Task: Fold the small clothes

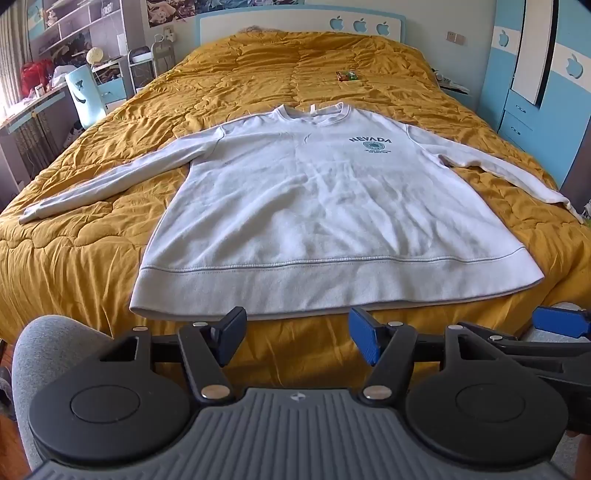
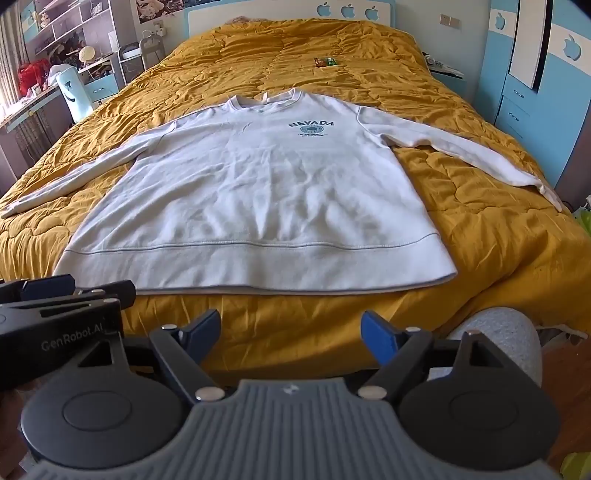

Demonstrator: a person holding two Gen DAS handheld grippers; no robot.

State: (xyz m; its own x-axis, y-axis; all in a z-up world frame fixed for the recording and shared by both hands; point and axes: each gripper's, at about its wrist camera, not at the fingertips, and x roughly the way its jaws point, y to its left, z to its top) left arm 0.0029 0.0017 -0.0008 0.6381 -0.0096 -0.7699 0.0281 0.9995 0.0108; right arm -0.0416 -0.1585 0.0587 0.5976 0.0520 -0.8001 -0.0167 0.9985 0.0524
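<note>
Lying beyond sweatshirt: small packet

A bedroom in a home, likely a child's. Wide bed under a quilted mustard-yellow bedspread, filling most of both views. White headboard with a pale blue border, cut with apple shapes. Blue-and-white wardrobe with drawers on the right, bearing the same apple shapes. On the left, a cluttered desk with a light blue chair, open wall shelves above, posters over the headboard.
</note>
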